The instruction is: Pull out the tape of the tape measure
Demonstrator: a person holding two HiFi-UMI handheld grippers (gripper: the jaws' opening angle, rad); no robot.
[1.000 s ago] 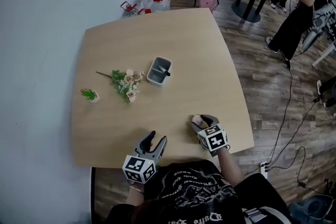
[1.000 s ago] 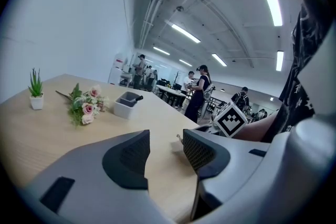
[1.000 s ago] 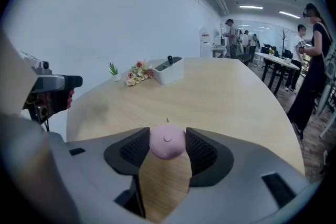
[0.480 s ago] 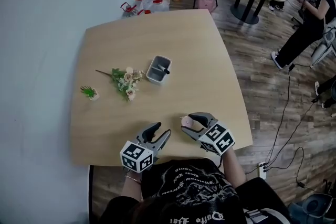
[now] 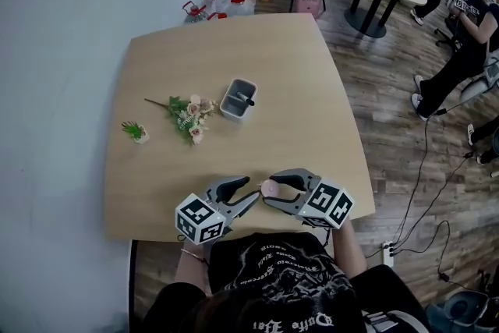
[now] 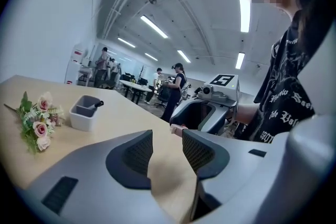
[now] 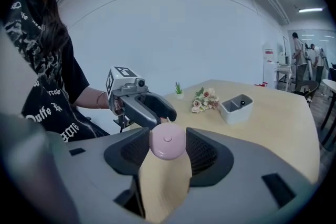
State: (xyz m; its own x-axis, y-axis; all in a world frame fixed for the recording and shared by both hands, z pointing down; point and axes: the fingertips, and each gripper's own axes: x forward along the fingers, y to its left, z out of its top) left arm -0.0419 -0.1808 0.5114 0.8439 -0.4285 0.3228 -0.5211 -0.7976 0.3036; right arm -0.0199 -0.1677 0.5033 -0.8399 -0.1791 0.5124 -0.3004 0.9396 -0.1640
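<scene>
Left gripper point(image 5: 248, 191) at lower centre of the head view, jaws apart with nothing between them, tips aimed rightward at the pink tape measure point(image 5: 268, 188) and just beside it; likely lined up that way for catching the tape's end tab. Tape measure near the lower edge of the wooden table point(image 5: 234, 51), apparently clear of the tabletop, round face turned toward the right gripper's camera, pinched across its sides. Right gripper point(image 5: 274, 189) just right of it, clamped on the case, probably as an anchor for the pull. Further up the table and well apart: small green sprig point(image 5: 134, 131), bunch of artificial flowers point(image 5: 189, 115), grey holder point(image 5: 238, 99) with a dark item inside, too small to name. No tape drawn out yet. End tab hard to make out: only a pale sliver beyond the left jaws in the left gripper view, partly masked by the right gripper's body.
</scene>
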